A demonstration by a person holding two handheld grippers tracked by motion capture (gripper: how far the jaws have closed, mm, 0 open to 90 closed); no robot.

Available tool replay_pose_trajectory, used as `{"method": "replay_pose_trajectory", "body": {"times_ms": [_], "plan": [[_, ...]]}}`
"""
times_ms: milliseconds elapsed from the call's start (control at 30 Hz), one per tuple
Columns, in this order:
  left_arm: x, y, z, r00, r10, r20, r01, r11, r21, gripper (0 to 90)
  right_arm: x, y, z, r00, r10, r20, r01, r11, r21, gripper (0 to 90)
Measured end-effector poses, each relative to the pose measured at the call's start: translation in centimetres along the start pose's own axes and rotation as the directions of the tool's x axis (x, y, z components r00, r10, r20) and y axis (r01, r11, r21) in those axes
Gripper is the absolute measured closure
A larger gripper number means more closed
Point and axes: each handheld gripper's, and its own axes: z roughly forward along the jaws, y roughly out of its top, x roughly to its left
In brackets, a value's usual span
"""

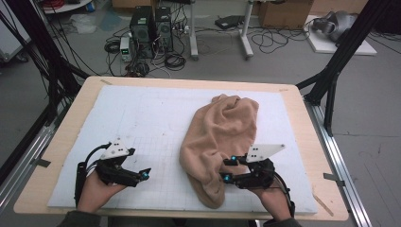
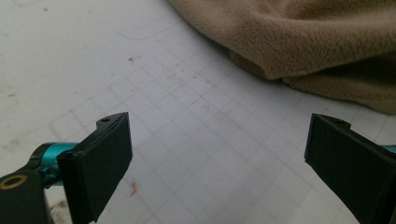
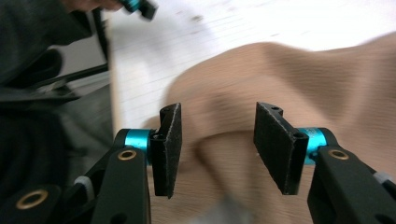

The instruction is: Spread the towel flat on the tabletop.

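A tan fleece cloth [image 1: 220, 142] lies crumpled on the white gridded mat [image 1: 142, 123] that covers the tabletop [image 1: 66, 127], right of the middle, stretching from about 12 o'clock at its far bunched end down to 6 o'clock at its near tip close to the mat's front edge.

The right gripper [image 1: 229, 169] sits at the cloth's near right side, at roughly 4 o'clock from the cloth's middle, pointing left toward 9 o'clock. In the right gripper view the right gripper [image 3: 217, 149] has its jaws parted, with a fold of the cloth [image 3: 289, 88] rising in the gap behind them; the pads do not press on it, so the grip is released. That view is blurred, so whether the fabric brushes a pad I cannot tell.

The left gripper [image 1: 144, 174] is well apart from the cloth, at about 8 o'clock from it, over bare mat, pointing right toward 3 o'clock. In the left gripper view the left gripper [image 2: 217, 158] has its jaws spread wide with only gridded mat [image 2: 201, 140] between them; the cloth's edge [image 2: 303, 42] lies ahead at 1 o'clock, untouched.

Both hands come in from the near edge. The left hand [image 1: 97, 191] and the right hand [image 1: 274, 196] each hold a gripper low and nearly level over the mat, a grey three-cornered plate on top.
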Motion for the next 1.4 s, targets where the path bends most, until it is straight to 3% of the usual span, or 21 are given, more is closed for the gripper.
{"method": "replay_pose_trajectory", "body": {"times_ms": [100, 133, 233, 300, 367, 500, 567, 633, 933, 1000, 1100, 1267, 1400], "plan": [[-0.3, 0.4, 0.6, 0.9997, 0.009, 0.022, -0.009, 1.0, 0.004, 9.3, -0.8, -0.6, -0.7, 0.9969, 0.007, 0.078, -0.009, 1.0, 0.023, 49.8], [-0.6, 0.9, 1.3, 0.9987, 0.013, 0.048, -0.013, 0.9999, -0.001, 10.2, -1.1, -1.0, -0.6, 0.9945, 0.009, 0.104, -0.014, 0.999, 0.043, 49.0], [-1.0, 1.7, 2.4, 0.9973, 0.018, 0.072, -0.018, 0.9998, 0.0, 13.4, -2.2, -2.4, 0.4, 0.9888, 0.03, 0.146, -0.047, 0.992, 0.116, 47.6], [-1.0, 1.9, 2.7, 0.997, 0.02, 0.075, -0.021, 0.9998, 0.001, 14.5, -2.6, -2.9, 0.8, 0.9884, 0.032, 0.148, -0.051, 0.991, 0.127, 47.6], [-0.9, 2.4, 3.8, 0.9977, 0.009, 0.067, -0.009, 0.9999, 0.011, 22.6, -3.2, -4.2, 1.9, 0.9865, 0.054, 0.155, -0.078, 0.985, 0.153, 50.2], [-0.8, 3.0, 5.0, 0.9957, -0.002, 0.093, 0.002, 1.0, 0.009, 29.5, -3.7, -5.1, 2.6, 0.9873, 0.076, 0.14, -0.099, 0.981, 0.169, 63.9], [-1.0, 3.7, 5.9, 0.994, 0.013, 0.108, -0.014, 0.9999, 0.001, 32.9, -3.5, -5.1, 2.7, 0.9877, 0.048, 0.149, -0.076, 0.978, 0.194, 73.1], [-1.3, 4.2, 6.7, 0.9918, 0.026, 0.125, -0.027, 0.9996, 0.004, 35.4, -3.3, -5.1, 2.8, 0.9889, 0.035, 0.145, -0.065, 0.976, 0.208, 76.8], [-2.4, 6.0, 10.4, 0.9829, 0.082, 0.165, -0.092, 0.9945, 0.051, 47.1, -3.1, -5.7, 2.4, 0.9883, 0.038, 0.148, -0.065, 0.98, 0.187, 77.4], [-2.4, 6.0, 10.7, 0.9826, 0.079, 0.168, -0.089, 0.9946, 0.052, 50.4, -3.2, -5.8, 2.3, 0.9882, 0.04, 0.148, -0.067, 0.981, 0.18, 77.4], [-2.4, 5.9, 12.0, 0.9779, 0.098, 0.184, -0.117, 0.9887, 0.094, 61.9, -3.2, -5.8, 2.3, 0.9888, 0.045, 0.142, -0.071, 0.981, 0.18, 77.1], [-2.4, 5.5, 13.0, 0.9756, 0.121, 0.184, -0.146, 0.9805, 0.132, 82.3, -3.3, -5.8, 2.3, 0.9892, 0.044, 0.14, -0.069, 0.982, 0.176, 76.7], [-2.3, 5.5, 12.6, 0.9776, 0.133, 0.163, -0.156, 0.9781, 0.137, 86.1, -3.3, -5.7, 2.4, 0.9892, 0.039, 0.141, -0.065, 0.981, 0.185, 76.2]]}}
